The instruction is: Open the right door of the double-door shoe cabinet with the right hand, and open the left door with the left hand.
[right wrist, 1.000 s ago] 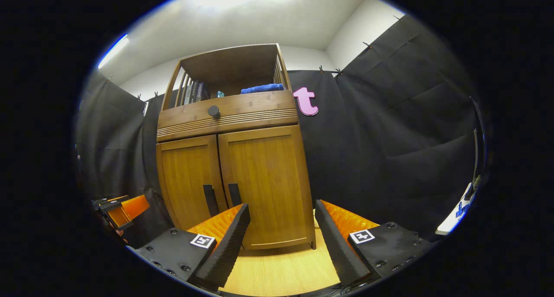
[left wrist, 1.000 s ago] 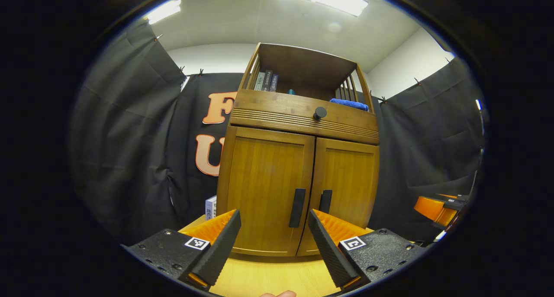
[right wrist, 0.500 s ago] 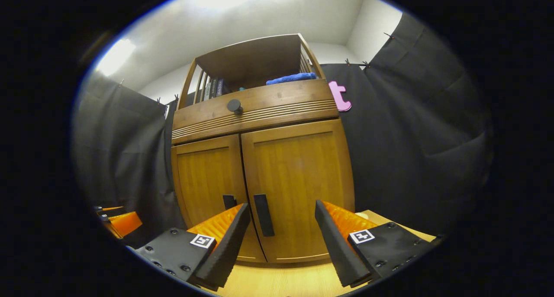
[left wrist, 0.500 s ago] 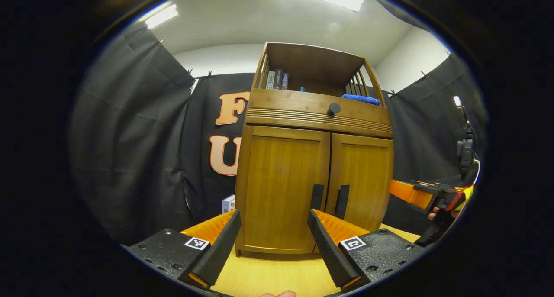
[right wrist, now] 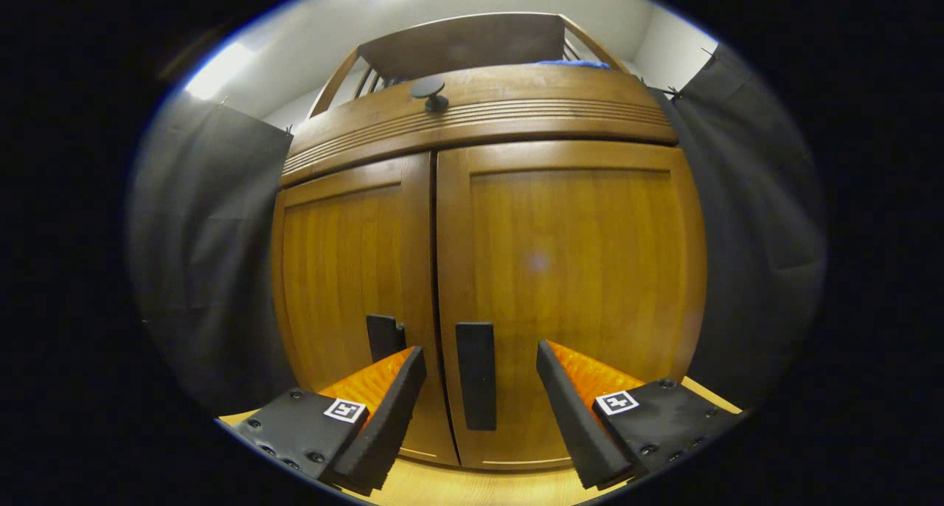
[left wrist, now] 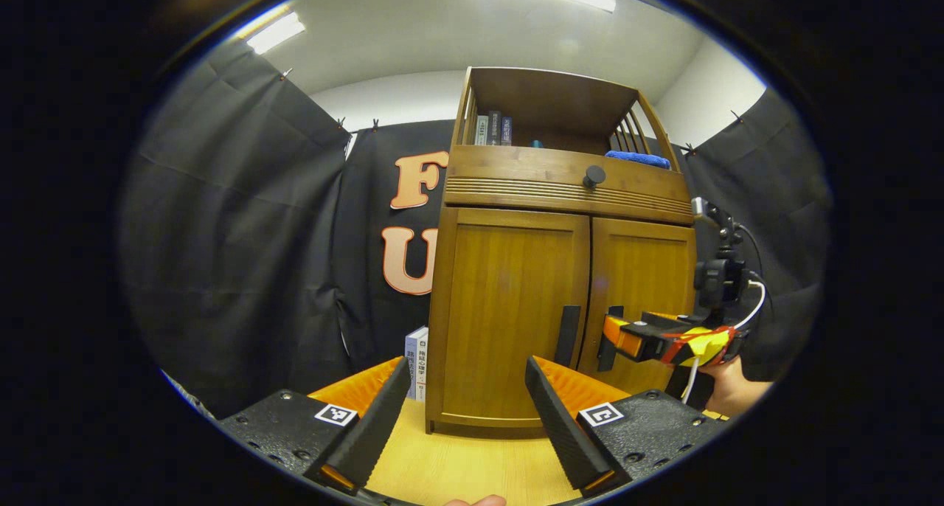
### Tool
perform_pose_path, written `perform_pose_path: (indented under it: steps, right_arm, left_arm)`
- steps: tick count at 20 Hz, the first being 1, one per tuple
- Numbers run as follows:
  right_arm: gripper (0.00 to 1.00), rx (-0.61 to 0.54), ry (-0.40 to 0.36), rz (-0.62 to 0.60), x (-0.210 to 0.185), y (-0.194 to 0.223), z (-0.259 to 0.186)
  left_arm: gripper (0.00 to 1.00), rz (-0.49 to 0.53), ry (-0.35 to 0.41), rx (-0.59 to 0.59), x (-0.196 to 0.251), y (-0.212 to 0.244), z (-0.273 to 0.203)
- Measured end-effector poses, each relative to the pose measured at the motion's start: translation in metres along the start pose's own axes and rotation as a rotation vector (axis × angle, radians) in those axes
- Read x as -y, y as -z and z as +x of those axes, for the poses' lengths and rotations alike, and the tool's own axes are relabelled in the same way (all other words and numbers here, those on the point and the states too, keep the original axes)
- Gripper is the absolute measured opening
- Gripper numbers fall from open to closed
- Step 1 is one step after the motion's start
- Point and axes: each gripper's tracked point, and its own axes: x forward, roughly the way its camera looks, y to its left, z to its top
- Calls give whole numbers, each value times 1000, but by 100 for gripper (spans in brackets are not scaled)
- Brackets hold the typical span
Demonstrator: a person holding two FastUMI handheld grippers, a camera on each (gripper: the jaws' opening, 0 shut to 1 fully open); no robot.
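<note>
Both doors are shut. The right gripper [right wrist: 479, 406] is spread wide with the right door's handle [right wrist: 476, 375] framed dead ahead between its fingers, not yet pinched. The left gripper [left wrist: 464, 410], also apart, is held back with the left handle [left wrist: 567, 335] ahead, slightly right. If squeezed too early, the handle could be missed, or the left handle [right wrist: 384, 336] just beside could be clipped.

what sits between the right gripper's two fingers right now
In the right gripper view, the right door's handle stands in the gap of the open right gripper, not yet clamped.
</note>
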Motion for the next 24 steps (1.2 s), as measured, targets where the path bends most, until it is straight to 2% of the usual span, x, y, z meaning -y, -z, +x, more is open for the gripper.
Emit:
perform_pose_path:
  steps: [4,5,6,7,8,10,12,13,14,15,16,18,20,21,22,24]
  right_arm:
    - [97,-16,79,0,10,12,22]
    - [100,-17,90,9,12,13,27]
    - [97,-21,100,17,14,15,31]
    - [89,-31,113,22,18,18,34]
    - [89,-45,128,26,23,20,38]
    - [84,-54,120,58,24,26,44]
    - [75,-53,116,40,22,26,42]
    - [80,-52,115,29,21,24,44]
    - [80,-56,115,25,20,25,44]
    - [72,-61,111,23,20,25,43]
    - [78,-63,97,21,17,26,45]
    - [61,-83,61,21,8,27,44]
    - [43,-90,57,7,7,27,44]
    - [37,-99,53,-6,7,27,46]
    - [34,-109,46,-12,7,29,44]
    - [34,-119,45,-18,7,30,46]
  left_arm:
    - [98,-5,-25,2,-4,0,2]
    - [95,-4,-34,2,-7,1,2]
    - [98,-6,-43,1,-9,1,4]
    - [94,-10,-53,-1,-12,2,4]
    - [98,-17,-61,-2,-14,3,5]
    - [95,-30,-74,-5,-19,4,7]
    - [96,-37,-85,-8,-24,7,7]
    - [98,-37,-91,-9,-26,7,9]
    - [92,-36,-96,-7,-27,6,10]
    - [94,-35,-95,-3,-27,6,10]
    - [91,-33,-96,2,-27,5,10]
    - [91,-31,-98,11,-29,3,8]
    - [92,-30,-93,9,-28,4,8]
    - [95,-29,-91,7,-27,4,7]
    - [94,-29,-90,6,-27,5,7]
    - [92,-35,-82,1,-25,5,6]
